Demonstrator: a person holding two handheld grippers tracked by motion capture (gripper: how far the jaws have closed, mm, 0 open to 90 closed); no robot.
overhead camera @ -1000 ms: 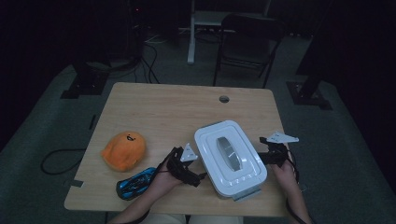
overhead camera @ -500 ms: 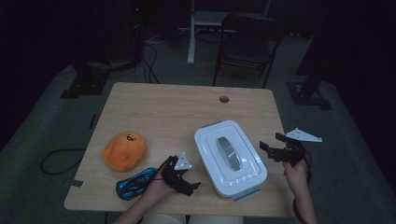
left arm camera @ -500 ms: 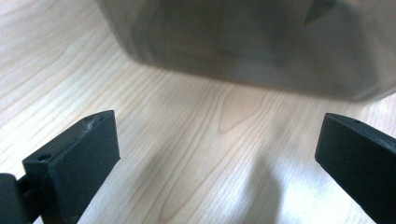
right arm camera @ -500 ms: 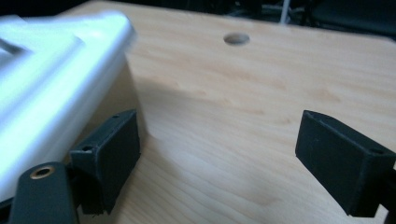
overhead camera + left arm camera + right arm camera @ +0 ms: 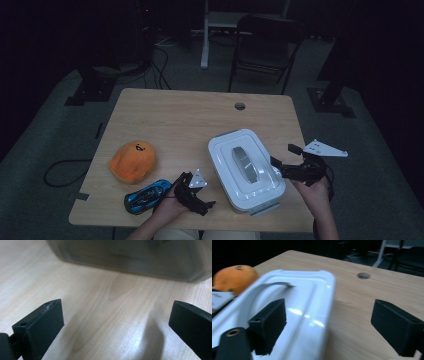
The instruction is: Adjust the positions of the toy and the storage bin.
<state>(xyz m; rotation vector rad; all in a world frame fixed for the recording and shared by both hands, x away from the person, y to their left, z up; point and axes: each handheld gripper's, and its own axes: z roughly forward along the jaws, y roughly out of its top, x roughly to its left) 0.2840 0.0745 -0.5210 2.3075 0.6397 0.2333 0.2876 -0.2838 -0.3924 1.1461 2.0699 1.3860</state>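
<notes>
- My wooden counter [image 5: 170,120] sits in a dark room, a chair [image 5: 265,45] behind it.
- My right gripper [image 5: 289,161] has just been spreading its jaws; they stand released, nothing between the pads, hovering at the right edge of the white lidded box [image 5: 245,167].
- My left gripper [image 5: 199,196] is released too, jaws wide over bare wood, just beside the box's left wall.
- Left of that hand lies a blue toy car [image 5: 147,195], with an orange plush [image 5: 133,160] just beyond it.
- Nothing blocks either gripper's path to the box.
</notes>
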